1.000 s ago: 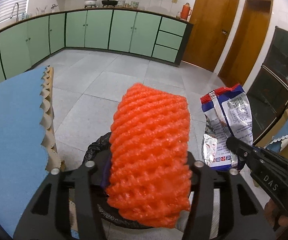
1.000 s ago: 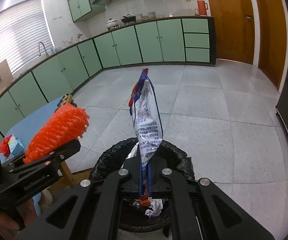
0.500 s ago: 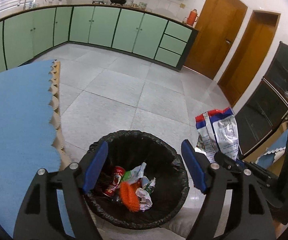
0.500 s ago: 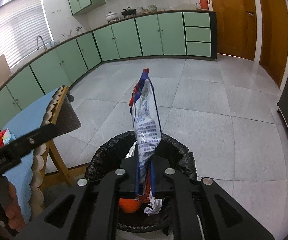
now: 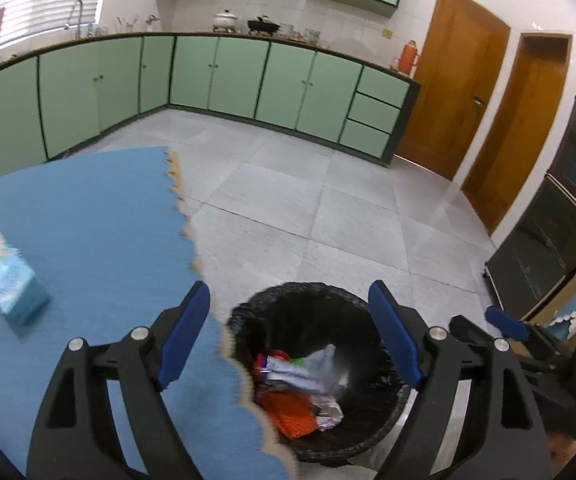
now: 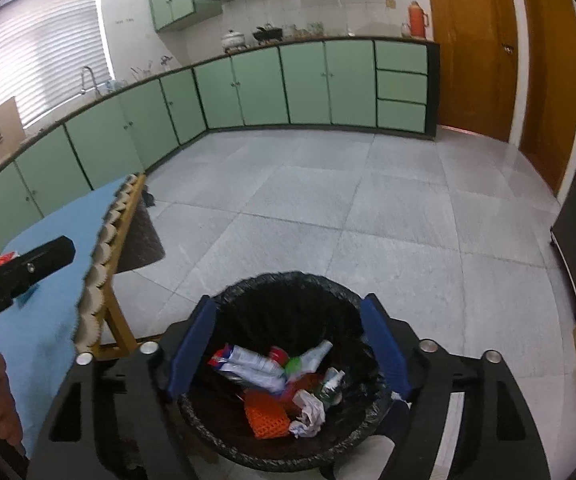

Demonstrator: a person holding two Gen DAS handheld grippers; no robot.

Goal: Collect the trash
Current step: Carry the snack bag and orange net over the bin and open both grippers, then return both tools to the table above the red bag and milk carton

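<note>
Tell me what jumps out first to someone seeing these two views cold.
The black-lined trash bin on the grey tile floor, framed by the open right gripper, with an orange foam net and a blue-and-white snack bag lying inside. To its left, the blue tablecloth carries a light blue carton, beyond the open, empty left gripper.

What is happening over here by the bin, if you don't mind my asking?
A person is clearing trash into the black-lined bin with a gripper in each hand. The orange foam net and the blue-and-white snack bag already lie inside. The right gripper, above the bin, has just been opening, nothing between its fingers. The left gripper has also been opening and is empty. A small carton lies on the blue table.
</note>
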